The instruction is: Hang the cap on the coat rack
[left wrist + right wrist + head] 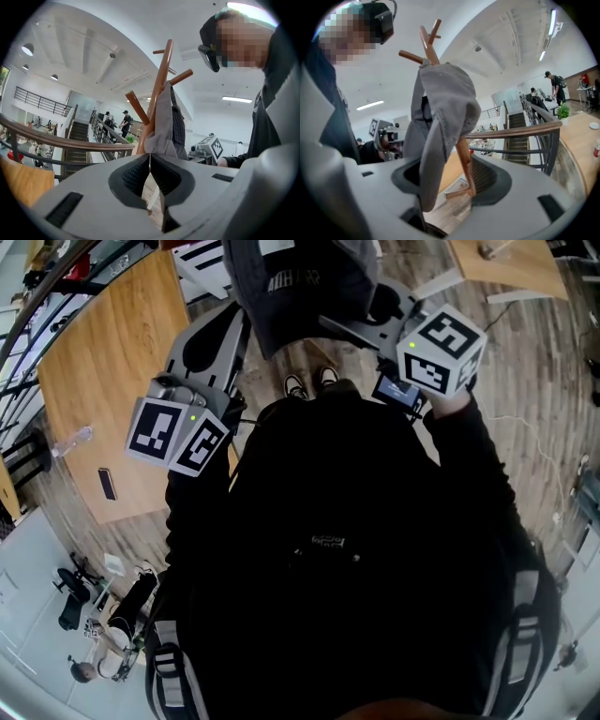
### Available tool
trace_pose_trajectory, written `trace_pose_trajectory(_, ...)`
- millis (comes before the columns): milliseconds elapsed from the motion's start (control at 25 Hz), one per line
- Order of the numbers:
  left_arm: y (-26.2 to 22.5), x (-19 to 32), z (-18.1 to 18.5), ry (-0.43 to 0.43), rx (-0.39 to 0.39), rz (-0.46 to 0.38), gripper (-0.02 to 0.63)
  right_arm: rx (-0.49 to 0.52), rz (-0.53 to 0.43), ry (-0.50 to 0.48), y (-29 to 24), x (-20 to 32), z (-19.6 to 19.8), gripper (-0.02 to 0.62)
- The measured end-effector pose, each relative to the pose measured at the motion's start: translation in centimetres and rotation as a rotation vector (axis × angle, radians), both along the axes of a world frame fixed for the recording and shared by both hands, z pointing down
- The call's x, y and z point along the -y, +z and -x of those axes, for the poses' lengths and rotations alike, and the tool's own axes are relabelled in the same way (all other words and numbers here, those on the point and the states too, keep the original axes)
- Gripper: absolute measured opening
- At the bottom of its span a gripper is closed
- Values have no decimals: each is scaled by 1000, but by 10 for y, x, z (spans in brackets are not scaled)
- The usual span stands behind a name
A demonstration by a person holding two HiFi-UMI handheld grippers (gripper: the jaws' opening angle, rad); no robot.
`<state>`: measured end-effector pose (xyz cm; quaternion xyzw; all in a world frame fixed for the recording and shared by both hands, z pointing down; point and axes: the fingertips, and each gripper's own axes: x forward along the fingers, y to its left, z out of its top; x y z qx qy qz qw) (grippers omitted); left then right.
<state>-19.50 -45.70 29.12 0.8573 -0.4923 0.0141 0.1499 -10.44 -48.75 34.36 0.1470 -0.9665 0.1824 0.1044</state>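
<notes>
A grey cap (445, 108) hangs on the top of the wooden coat rack (429, 40), crown over a peg and brim pointing down. The right gripper (450, 180) is open: the brim hangs between its jaws, with a gap beside it showing the rack's pole (464, 159) and the floor. In the left gripper view the cap (164, 122) drapes down the coat rack (161, 70) into the left gripper (150, 164), whose jaws are shut on its lower edge. In the head view the cap (300, 287) sits at the top between the left gripper (225, 329) and the right gripper (370, 310).
A wooden table (103, 381) stands to the left with a dark phone-like slab (108, 484) and a plastic bottle (73, 439). Another table (506, 263) is at the top right. A curved railing (520, 129) and stairs lie beyond the rack. People stand in the background.
</notes>
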Motion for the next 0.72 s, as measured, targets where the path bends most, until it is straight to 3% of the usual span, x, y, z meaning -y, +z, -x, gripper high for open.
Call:
trace_pose_trajectory(320,-4,7,1,10,-3,-49,18,-95,-53,162,11,20,-44,342)
trace_pose_trajectory(520,5,9,0,18,5,-11,18,24,87,147,18,9,-60,440)
trace_pose_trajectory(720,3,6,0,20,11,-23,18,52,145,193,35,0,-80,448)
